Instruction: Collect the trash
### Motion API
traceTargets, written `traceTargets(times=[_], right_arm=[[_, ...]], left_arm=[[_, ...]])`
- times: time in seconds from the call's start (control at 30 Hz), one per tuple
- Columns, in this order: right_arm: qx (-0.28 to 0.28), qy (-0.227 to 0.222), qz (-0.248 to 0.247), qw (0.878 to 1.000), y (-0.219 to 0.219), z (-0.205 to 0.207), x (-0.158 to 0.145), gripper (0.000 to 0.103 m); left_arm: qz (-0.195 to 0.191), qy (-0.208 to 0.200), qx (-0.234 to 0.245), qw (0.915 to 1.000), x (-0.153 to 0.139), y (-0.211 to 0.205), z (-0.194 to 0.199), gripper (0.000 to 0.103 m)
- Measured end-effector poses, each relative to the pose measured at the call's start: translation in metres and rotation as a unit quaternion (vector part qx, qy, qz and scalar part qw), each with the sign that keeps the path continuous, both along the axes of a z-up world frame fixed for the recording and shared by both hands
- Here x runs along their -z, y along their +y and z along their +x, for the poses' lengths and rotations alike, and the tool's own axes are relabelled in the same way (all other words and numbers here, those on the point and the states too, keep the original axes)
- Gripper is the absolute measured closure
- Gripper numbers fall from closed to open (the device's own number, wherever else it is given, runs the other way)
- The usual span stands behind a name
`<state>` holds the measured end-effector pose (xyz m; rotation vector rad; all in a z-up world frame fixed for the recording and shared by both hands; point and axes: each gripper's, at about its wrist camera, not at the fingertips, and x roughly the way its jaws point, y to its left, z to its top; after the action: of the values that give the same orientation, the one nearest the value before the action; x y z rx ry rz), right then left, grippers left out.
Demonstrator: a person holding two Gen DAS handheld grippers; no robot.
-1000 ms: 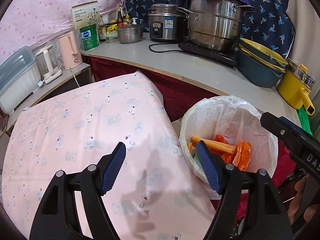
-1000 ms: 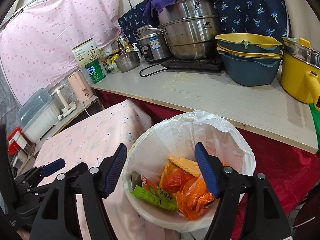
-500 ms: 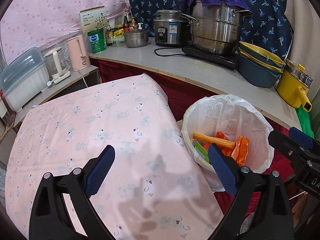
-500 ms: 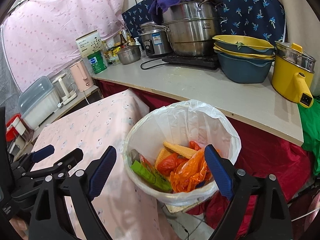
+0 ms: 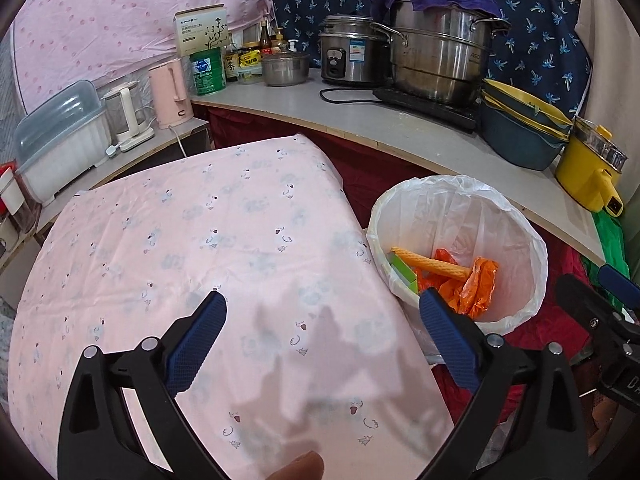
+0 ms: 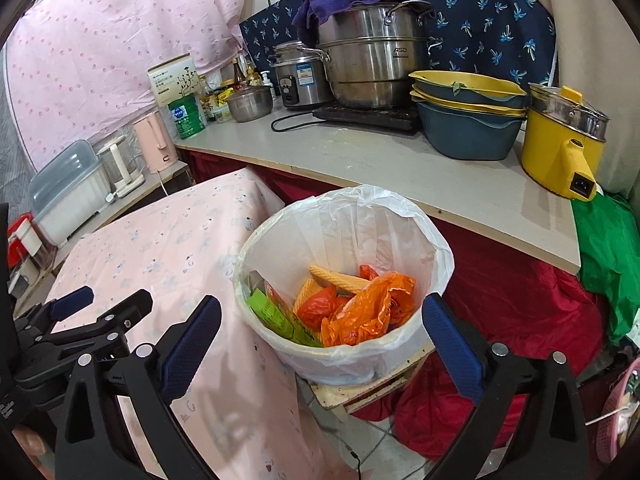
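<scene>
Holding both tools above the scene, you are keeping the left gripper (image 5: 322, 336) over the smooth pink printed cloth of the table (image 5: 200, 240), its ribbed blue pads (image 5: 196, 330) spread wide with nothing between them; the right gripper (image 6: 320, 332) is opening its jaws above the round white bin (image 6: 436, 248), also empty; the bin's thin crinkled liner is holding the trash (image 6: 360, 308): crumpled orange plastic wrappers, a ridged yellow wafer stick and a flat green packet; compared with a second ago, both pairs of jaws are standing noticeably wider, and the bin is sitting farther from each camera, with more tabletop showing.
</scene>
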<state>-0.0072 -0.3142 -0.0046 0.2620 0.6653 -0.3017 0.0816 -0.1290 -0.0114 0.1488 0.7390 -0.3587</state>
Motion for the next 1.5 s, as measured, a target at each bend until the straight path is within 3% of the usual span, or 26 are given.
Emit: traceTargets(times=[0.43,1.5], right_arm=[[-0.010,0.018,-0.035,0.999,0.014,-0.013,0.006,0.006],[-0.030,0.035,-0.033,0.998,0.031,-0.020,0.016,0.006]], left_arm=[[0.007,0.000,-0.002,1.0000,0.005,0.002,-0.013,0.010],[0.020,-0.001,-0.007,0.9998,0.010,0.008,-0.028,0.010]])
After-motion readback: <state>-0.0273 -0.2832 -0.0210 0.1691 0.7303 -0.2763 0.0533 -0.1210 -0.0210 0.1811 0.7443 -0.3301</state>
